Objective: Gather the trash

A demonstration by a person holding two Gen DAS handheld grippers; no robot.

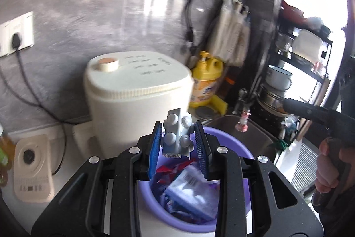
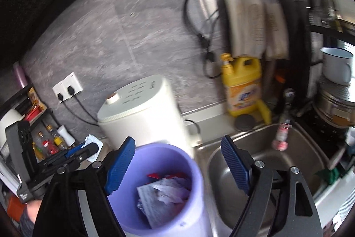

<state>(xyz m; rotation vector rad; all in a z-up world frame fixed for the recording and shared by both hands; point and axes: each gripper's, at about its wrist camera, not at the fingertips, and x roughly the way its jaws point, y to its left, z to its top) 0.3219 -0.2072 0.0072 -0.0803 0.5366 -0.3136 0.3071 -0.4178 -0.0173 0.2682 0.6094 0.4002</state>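
The left gripper [image 1: 178, 143] was clamped on a grey blister pack [image 1: 177, 134], held above the purple bin [image 1: 224, 139] of wrappers. A cream appliance [image 1: 137, 90] stood at 11 o'clock of the bin, the sink [image 2: 266, 148] at 3 o'clock. The right gripper [image 2: 177, 168] hung spread wide and empty over the bin's rim.

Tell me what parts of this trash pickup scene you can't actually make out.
- Left wrist view: print on the blister pack held in the left gripper, too small.
- Both views: bottom of the purple bin, covered by wrappers.
- Right wrist view: bags hanging on the wall, motion-blurred.
- Right gripper: jaws open, empty.
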